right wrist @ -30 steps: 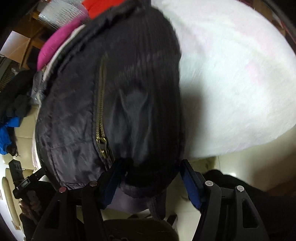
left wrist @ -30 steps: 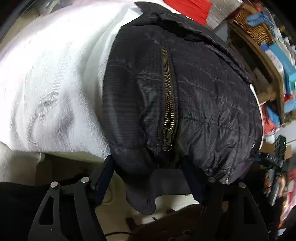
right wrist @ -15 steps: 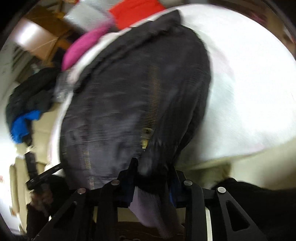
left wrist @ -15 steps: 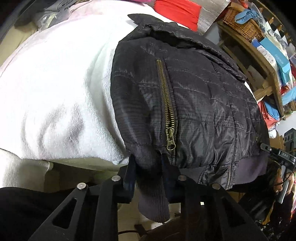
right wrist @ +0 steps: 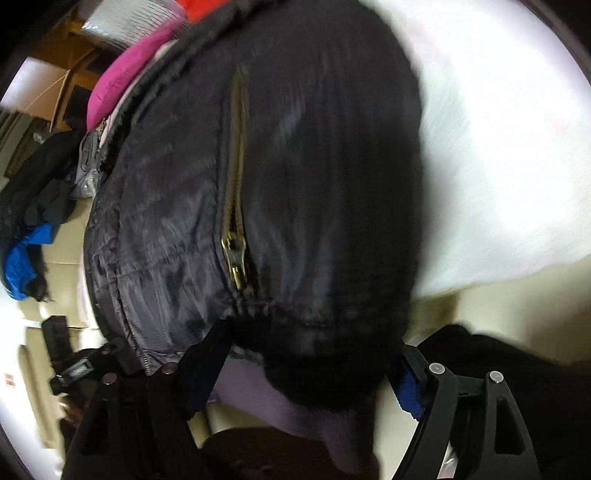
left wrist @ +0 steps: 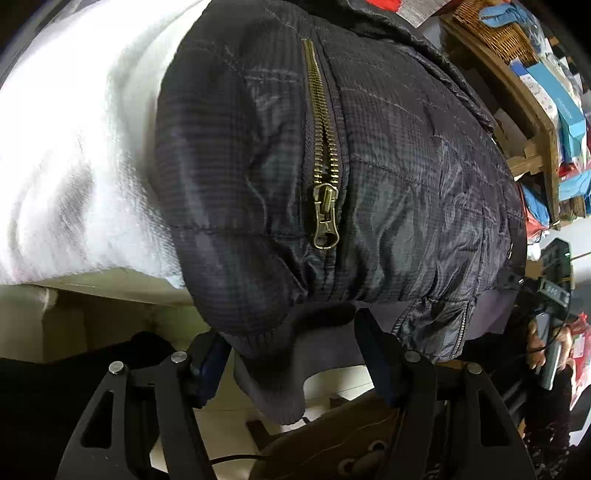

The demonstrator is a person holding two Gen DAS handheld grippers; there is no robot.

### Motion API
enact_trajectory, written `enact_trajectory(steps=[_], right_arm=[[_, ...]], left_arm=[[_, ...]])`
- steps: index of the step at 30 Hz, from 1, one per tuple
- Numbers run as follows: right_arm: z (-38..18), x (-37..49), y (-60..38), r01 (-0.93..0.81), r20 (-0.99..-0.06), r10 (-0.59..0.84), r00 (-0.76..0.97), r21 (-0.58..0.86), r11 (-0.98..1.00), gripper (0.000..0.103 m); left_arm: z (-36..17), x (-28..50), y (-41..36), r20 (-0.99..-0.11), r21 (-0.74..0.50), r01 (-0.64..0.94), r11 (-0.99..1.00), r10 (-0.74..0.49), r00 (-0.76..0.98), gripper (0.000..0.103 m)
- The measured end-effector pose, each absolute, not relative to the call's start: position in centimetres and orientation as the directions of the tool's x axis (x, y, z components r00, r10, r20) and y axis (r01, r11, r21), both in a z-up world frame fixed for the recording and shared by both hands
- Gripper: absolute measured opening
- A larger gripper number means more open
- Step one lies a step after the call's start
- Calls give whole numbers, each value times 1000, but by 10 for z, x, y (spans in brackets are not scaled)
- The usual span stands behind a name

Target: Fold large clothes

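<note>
A dark quilted jacket (left wrist: 388, 166) lies folded on a white fleecy cover (left wrist: 74, 147), with a brass zip pull (left wrist: 325, 218) on the sleeve facing me. Its ribbed cuff (left wrist: 273, 384) hangs over the near edge between the fingers of my left gripper (left wrist: 291, 358). Those jaws are opening, and a gap shows beside the right pad. In the blurred right wrist view, the jacket's (right wrist: 303, 166) other ribbed cuff (right wrist: 317, 387) hangs between the wide-apart fingers of my right gripper (right wrist: 306, 369), whose jaws are also opening.
A wooden shelf (left wrist: 535, 110) with boxes and a wicker basket (left wrist: 491, 22) stands at the right. A pink garment (right wrist: 122, 85), dark clothes and a blue garment (right wrist: 22, 258) lie at the left. A brown shoe (left wrist: 332, 450) is below the edge.
Both grippers closed on the jacket's cuffs half a second ago and have now spread apart again. Both cameras have come lower and closer to the jacket.
</note>
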State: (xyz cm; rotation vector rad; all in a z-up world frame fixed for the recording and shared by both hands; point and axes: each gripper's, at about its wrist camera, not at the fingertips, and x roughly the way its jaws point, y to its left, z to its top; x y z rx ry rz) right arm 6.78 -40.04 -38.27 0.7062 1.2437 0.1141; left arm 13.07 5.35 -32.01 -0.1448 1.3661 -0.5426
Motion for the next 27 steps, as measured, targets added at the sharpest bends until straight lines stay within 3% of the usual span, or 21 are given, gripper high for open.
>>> enact_trajectory(steps=[1, 3, 4, 6, 8, 14, 15, 16, 18, 19, 24, 26, 27], right_arm=[[-385, 68, -399, 277, -824, 452, 342, 548, 789, 69], [-376, 63, -394, 223, -829, 423, 365, 519, 825, 52], [-372, 60, -392, 209, -832, 413, 370, 508, 836, 36], [-356, 49, -387, 159, -831, 388, 399, 480, 863, 26], [-339, 39, -383, 120, -817, 383, 430, 473, 873, 23], [-285, 22, -400, -40, -637, 526, 563, 615, 788, 22], [-287, 24, -402, -43, -633, 534, 561, 622, 782, 22], [-294, 26, -403, -38, -635, 547, 545, 634, 773, 22], [-312, 31, -397, -6, -675, 545, 497, 626, 780, 22], [-316, 43, -384, 10, -693, 536, 482, 616, 788, 22], [-344, 53, -388, 116, -746, 525, 409, 613, 782, 26], [-353, 58, -389, 142, -751, 529, 396, 619, 772, 29], [-358, 58, -389, 156, -761, 524, 383, 612, 775, 32]], left_arm=[[-320, 130, 52, -889, -399, 286, 871, -444, 111, 50], [-319, 131, 57, -893, -387, 273, 881, -431, 127, 33], [-318, 131, 62, -889, -396, 263, 880, -439, 129, 23], [-313, 131, 68, -882, -408, 267, 873, -453, 133, 17], [-302, 128, 67, -878, -394, 311, 865, -454, 151, 12], [-273, 121, 77, -808, -470, 392, 791, -565, 170, 11], [-281, 124, 79, -812, -483, 366, 796, -563, 152, 17], [-290, 129, 84, -821, -495, 333, 802, -558, 124, 36], [-313, 139, 89, -835, -519, 240, 820, -546, 61, 59], [-321, 142, 87, -842, -518, 206, 830, -538, 49, 61], [-330, 148, 73, -870, -464, 268, 845, -491, 41, 59], [-324, 144, 68, -878, -432, 318, 844, -474, 65, 48], [-322, 143, 68, -881, -422, 324, 847, -468, 74, 37]])
